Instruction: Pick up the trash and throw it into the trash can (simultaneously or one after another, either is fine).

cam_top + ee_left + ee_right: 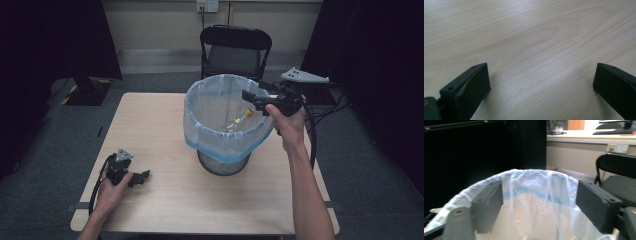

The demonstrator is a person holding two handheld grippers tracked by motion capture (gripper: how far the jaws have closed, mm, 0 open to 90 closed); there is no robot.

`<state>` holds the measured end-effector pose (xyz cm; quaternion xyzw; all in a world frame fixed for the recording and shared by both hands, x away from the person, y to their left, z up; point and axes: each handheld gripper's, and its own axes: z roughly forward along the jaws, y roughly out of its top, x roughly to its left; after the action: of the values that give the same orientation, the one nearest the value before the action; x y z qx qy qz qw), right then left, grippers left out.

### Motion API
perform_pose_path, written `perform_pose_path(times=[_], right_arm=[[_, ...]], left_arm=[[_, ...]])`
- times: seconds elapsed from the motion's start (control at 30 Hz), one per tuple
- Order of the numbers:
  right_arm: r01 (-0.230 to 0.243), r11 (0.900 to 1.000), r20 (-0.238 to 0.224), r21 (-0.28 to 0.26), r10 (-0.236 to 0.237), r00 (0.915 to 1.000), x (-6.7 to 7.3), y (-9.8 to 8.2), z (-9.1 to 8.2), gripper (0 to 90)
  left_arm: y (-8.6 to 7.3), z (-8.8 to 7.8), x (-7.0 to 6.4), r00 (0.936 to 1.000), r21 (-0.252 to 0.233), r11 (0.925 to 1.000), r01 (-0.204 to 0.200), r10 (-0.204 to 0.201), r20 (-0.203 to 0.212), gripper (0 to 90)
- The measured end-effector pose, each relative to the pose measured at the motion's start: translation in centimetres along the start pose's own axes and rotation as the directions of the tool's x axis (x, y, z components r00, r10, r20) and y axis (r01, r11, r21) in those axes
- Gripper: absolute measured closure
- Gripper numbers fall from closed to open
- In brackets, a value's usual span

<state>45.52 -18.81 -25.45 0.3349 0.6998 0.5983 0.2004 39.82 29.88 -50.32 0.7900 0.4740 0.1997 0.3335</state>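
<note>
A mesh wastebasket (222, 165) lined with a white and blue bag (207, 107) stands on the wooden table (150, 125), right of its middle. Inside it lies a small clear bottle with a gold cap (241, 118). My right gripper (251, 99) hangs over the basket's right rim, pointing across the opening. In the right gripper view my right gripper (539, 205) is open, with nothing between its fingers and the bag's (534, 195) far rim beyond. My left gripper (144, 176) rests near the table's front left. It stands open over bare wood (541, 85).
A black folding chair (235, 50) stands behind the table's far edge. A cable (312, 135) trails from the right gripper along the forearm. Dark curtains close off both sides. The table's left half is bare wood (531, 37).
</note>
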Motion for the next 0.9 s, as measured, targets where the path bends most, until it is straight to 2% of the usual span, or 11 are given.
perform_pose_path(times=[0.2,0.6,0.77,0.9], right_arm=[[-0.022,1.0,-0.004,-0.002,0.022,0.9997,-0.5,0.0,-0.3,15.8],[-0.032,0.999,0.019,-0.02,0.033,0.9993,-1.8,0.3,-1.3,15.5],[-0.032,0.999,0.058,-0.031,0.034,0.9977,-2.3,0.3,-1.9,17.2],[-0.05,0.998,0.093,-0.05,0.054,0.9942,-3.0,0.2,-2.6,18.6]], left_arm=[[0.0,0.0,0.0,1.0,0.0,1.0,0.001,-0.001,0.002,0.3],[0.0,0.0,0.0,1.0,0.0,1.0,0.001,-0.001,0.002,0.3],[0.0,0.0,0.0,1.0,0.0,1.0,0.001,-0.001,0.002,0.3],[0.0,0.0,0.0,1.0,0.0,1.0,0.001,-0.001,0.002,0.3]])
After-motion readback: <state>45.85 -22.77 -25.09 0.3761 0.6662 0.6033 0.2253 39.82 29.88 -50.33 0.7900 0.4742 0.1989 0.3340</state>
